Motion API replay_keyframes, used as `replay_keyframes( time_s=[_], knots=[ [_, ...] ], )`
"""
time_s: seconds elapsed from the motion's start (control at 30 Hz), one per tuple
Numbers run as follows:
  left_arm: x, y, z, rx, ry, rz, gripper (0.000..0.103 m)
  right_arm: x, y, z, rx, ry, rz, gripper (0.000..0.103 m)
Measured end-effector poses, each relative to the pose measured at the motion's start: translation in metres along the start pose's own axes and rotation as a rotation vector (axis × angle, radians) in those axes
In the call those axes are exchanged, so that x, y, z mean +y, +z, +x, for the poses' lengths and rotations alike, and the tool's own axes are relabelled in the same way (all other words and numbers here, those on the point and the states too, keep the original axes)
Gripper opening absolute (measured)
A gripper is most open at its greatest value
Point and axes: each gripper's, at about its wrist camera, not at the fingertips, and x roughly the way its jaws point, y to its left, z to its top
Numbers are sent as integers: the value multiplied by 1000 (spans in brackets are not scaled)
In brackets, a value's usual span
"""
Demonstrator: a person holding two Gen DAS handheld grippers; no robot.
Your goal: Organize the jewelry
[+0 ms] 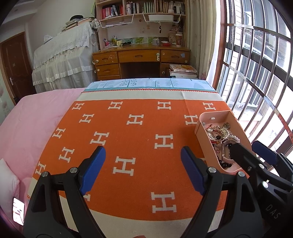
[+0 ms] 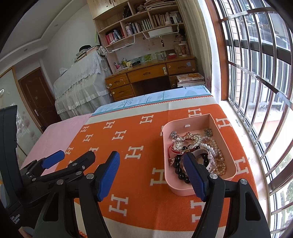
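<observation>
Both my grippers gape wide, hold nothing: left gripper point(image 1: 142, 168), right gripper point(image 2: 152, 174). Jewelry point(image 2: 196, 152) heaped in pink tray point(image 2: 227, 175) near blanket's point(image 2: 139, 197) window-side edge. Sorted or awaiting sorting: cannot tell.

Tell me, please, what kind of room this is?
Most likely a bedroom that doubles as a study: an orange blanket spread over a bed with pink bedding, and a wooden desk beneath a bookshelf.
</observation>
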Motion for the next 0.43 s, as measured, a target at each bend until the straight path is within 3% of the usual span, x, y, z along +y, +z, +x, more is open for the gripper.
replay_keyframes(
  time_s=[0.43],
  knots=[
    [10, -6, 2, 17, -1, 2, 82, 2, -4, 2, 6, -5, 2, 73]
  ],
)
